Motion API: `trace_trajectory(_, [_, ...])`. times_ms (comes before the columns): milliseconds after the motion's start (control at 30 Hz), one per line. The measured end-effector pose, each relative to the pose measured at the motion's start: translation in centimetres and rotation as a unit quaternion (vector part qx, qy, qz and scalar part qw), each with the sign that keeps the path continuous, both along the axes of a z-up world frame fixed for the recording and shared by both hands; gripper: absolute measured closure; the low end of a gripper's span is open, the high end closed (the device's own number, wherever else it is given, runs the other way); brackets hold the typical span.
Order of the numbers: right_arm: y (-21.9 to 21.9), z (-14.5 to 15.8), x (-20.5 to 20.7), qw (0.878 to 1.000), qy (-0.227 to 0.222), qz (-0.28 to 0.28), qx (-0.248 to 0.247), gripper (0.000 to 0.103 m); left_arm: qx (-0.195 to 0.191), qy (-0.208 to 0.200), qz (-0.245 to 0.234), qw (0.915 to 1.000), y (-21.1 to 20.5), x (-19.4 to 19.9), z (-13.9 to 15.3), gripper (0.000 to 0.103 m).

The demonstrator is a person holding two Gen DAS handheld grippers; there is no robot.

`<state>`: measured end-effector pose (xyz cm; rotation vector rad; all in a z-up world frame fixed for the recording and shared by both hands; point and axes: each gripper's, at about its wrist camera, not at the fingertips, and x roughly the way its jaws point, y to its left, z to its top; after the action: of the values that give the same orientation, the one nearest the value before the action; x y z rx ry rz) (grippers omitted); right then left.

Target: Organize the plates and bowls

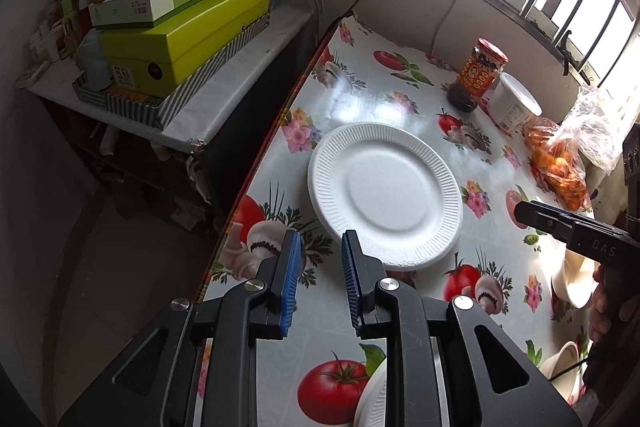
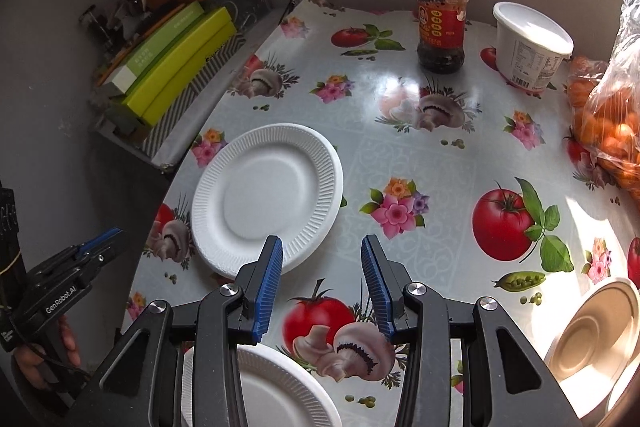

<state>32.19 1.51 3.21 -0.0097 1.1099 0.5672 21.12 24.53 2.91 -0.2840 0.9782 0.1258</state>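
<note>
Two white plates (image 2: pixel 266 199) (image 2: pixel 256 387), one beige bowl (image 2: pixel 596 331).

Clutter at the table's far end
Red-lidded sauce jar (image 2: pixel 441 21) left of white tub (image 2: pixel 530 45); bagged oranges (image 2: pixel 612 131) far right.

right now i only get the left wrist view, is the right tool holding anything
observer: No. The right tool is open with nothing between its fingers, only tablecloth beyond them.
operator: what's the white sliver at my bottom edge
observer: A second white foam plate, lying flat near the table's front edge, apart from the first foam plate.
</note>
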Motion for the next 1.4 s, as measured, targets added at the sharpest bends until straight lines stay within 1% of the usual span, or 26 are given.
trace_trajectory(33, [0.2,-0.4,0.6,1.0,0.006,-0.001,-0.004,0.062,0.004,0.005,0.001,1.0,0.2,0.5,-0.3,0.081])
trace_trajectory(133, [0.6,-1.3,1.9,1.0,0.021,-0.005,-0.004,0.062,-0.005,0.027,-0.007,0.9996,0.6,2.0,-1.3,0.081])
trace_trajectory(233, [1.1,-2.3,3.0,0.999,0.03,-0.012,-0.007,0.062,0.007,0.039,-0.007,0.9992,0.9,3.1,-2.1,0.081])
trace_trajectory(367, [1.6,-3.4,4.0,0.999,0.046,-0.014,-0.006,0.062,-0.01,0.047,-0.009,0.9988,1.2,4.4,-3.1,0.081])
trace_trajectory(567, [2.2,-4.3,4.8,0.998,0.057,-0.012,-0.008,0.062,-0.02,0.058,-0.018,0.9979,1.0,5.9,-4.1,0.081])
trace_trajectory(767, [2.6,-5.1,5.3,0.998,0.067,-0.014,-0.009,0.062,-0.028,0.059,-0.013,0.9978,1.2,6.8,-4.6,0.081])
trace_trajectory(900, [2.7,-5.8,5.7,0.997,0.077,-0.019,-0.002,0.063,-0.044,0.065,-0.004,0.9969,1.7,7.2,-5.3,0.081])
trace_trajectory(1100, [3.1,-6.6,5.8,0.996,0.088,-0.016,0.0,0.071,-0.044,0.072,-0.005,0.9964,1.9,7.3,-6.0,0.081])
trace_trajectory(1167, [3.1,-6.7,5.8,0.996,0.09,-0.015,0.0,0.074,-0.047,0.072,-0.005,0.9963,1.9,7.3,-6.0,0.083])
trace_trajectory(1200, [3.1,-6.8,5.8,0.996,0.09,-0.015,0.001,0.075,-0.048,0.072,-0.005,0.9963,1.9,7.3,-6.0,0.086])
trace_trajectory(1400, [3.0,-6.8,5.8,0.996,0.09,-0.018,0.0,0.077,-0.049,0.075,0.001,0.996,2.1,7.4,-6.3,0.089])
